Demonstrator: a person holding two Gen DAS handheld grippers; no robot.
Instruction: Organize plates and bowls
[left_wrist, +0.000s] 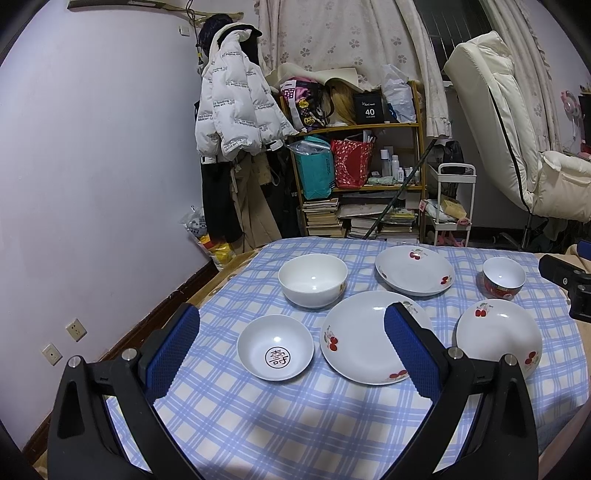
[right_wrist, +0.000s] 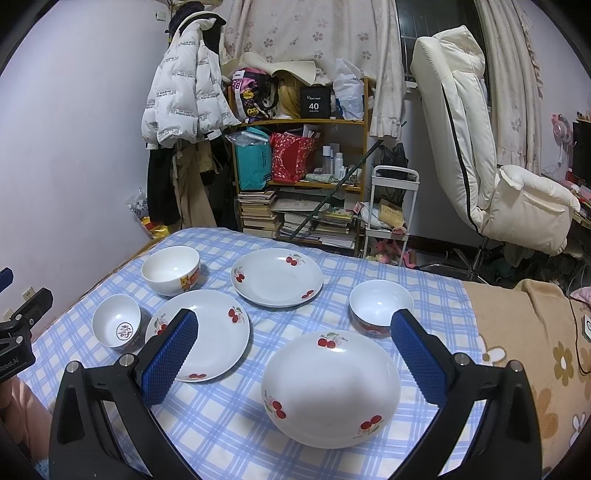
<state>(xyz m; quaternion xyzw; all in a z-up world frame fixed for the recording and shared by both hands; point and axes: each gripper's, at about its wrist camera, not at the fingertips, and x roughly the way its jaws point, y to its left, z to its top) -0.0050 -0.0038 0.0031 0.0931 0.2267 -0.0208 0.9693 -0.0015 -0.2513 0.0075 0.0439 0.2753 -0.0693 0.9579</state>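
Note:
On the blue checked cloth (left_wrist: 280, 417) stand three white cherry-print plates: a middle one (left_wrist: 362, 343), a far one (left_wrist: 413, 271) and a right one (left_wrist: 498, 334). A large white bowl (left_wrist: 312, 280), a small bowl with a black character (left_wrist: 275, 347) and a red-sided bowl (left_wrist: 504, 277) stand apart from them. My left gripper (left_wrist: 291, 321) is open and empty above the small bowl and the middle plate. My right gripper (right_wrist: 295, 325) is open and empty over the nearest plate (right_wrist: 330, 387), with the red-sided bowl (right_wrist: 380, 304) just beyond its right finger.
Behind the table are a wooden shelf (left_wrist: 354, 127) with bags and books, a white trolley (left_wrist: 452, 206) and a reclined white chair (right_wrist: 480, 147). A white jacket (left_wrist: 232, 99) hangs at the left wall. A beige flowered blanket (right_wrist: 524, 332) lies right of the cloth.

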